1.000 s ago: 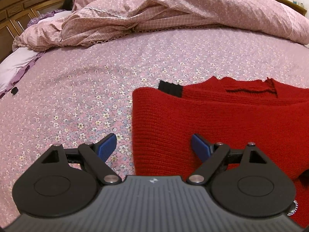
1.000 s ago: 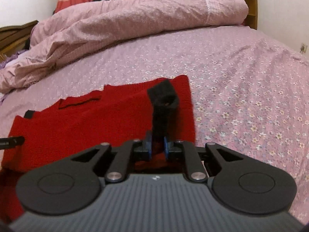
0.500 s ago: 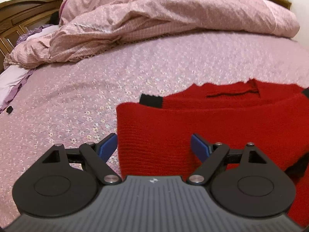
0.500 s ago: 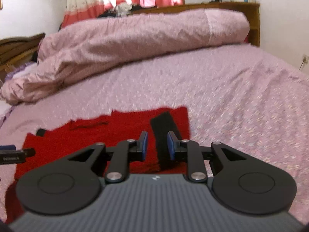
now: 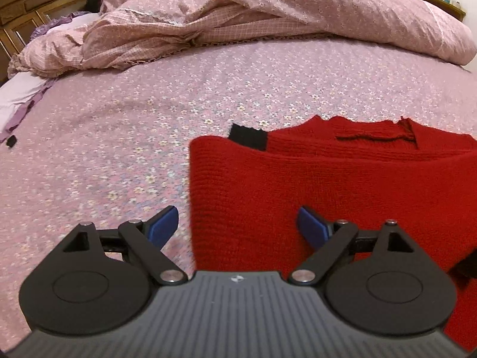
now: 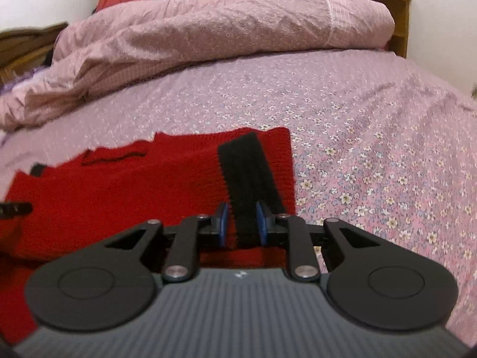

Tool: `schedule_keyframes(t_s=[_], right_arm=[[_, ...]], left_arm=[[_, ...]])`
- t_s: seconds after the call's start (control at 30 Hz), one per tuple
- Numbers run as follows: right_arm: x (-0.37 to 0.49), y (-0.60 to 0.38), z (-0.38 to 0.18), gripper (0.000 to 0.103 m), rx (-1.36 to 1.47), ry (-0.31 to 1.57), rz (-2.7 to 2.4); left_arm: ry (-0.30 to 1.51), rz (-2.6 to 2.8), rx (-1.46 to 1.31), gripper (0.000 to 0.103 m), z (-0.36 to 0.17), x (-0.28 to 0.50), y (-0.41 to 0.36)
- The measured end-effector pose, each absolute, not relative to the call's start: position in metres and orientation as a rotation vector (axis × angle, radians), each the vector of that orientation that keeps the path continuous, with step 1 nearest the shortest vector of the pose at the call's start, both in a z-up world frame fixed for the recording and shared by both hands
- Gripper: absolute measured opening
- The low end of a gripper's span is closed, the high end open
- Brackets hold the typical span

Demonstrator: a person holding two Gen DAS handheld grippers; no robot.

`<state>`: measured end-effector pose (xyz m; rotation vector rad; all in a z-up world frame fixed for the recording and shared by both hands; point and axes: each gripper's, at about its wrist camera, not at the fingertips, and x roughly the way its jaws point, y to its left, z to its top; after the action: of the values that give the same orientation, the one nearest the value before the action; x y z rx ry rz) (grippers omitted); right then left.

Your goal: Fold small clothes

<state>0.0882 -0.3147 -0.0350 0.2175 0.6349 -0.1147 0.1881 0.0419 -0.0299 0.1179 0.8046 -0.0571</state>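
Note:
A red knitted sweater (image 5: 328, 185) with black cuffs lies flat on the flowered bedsheet; it also shows in the right wrist view (image 6: 125, 191). One black cuff (image 5: 249, 137) peeks out at its far left corner. My left gripper (image 5: 238, 226) is open and empty, low over the sweater's near left edge. My right gripper (image 6: 241, 223) is open, its pads a little apart on either side of the black cuff (image 6: 247, 176) of a sleeve folded onto the sweater's right side. The cuff lies loose between the pads.
A crumpled pink duvet (image 5: 238, 15) is piled along the far side of the bed, also in the right wrist view (image 6: 208, 35). A wooden headboard (image 5: 26, 6) stands at far left. Flowered sheet (image 6: 372, 155) stretches to the right of the sweater.
My right gripper was shut on the black cuff and holding it up; it has laid the cuff on the sweater and opened. My left gripper stayed open, shifting slightly over the sweater's left edge.

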Motion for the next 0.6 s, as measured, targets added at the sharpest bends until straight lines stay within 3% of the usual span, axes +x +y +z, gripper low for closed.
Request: schedule_keyframes(t_s=[0.1,0.23,0.6], right_arm=[[0.074,-0.318,-0.025,0.024,0.264,0.624,-0.108],[0.049,-0.317,-0.01,0.052,0.273,0.596,-0.099],[-0.021,-0.321,0.015,0.051,0.296,0.592,-0.063]], left_arm=[[0.802,-0.063,0.121,0.09,-0.018,0.171,0.047],[0.798,-0.053,0.097,0.09,-0.004,0.145,0.06],[0.808,-0.02,0.112,0.09,0.018,0.062,0.094]])
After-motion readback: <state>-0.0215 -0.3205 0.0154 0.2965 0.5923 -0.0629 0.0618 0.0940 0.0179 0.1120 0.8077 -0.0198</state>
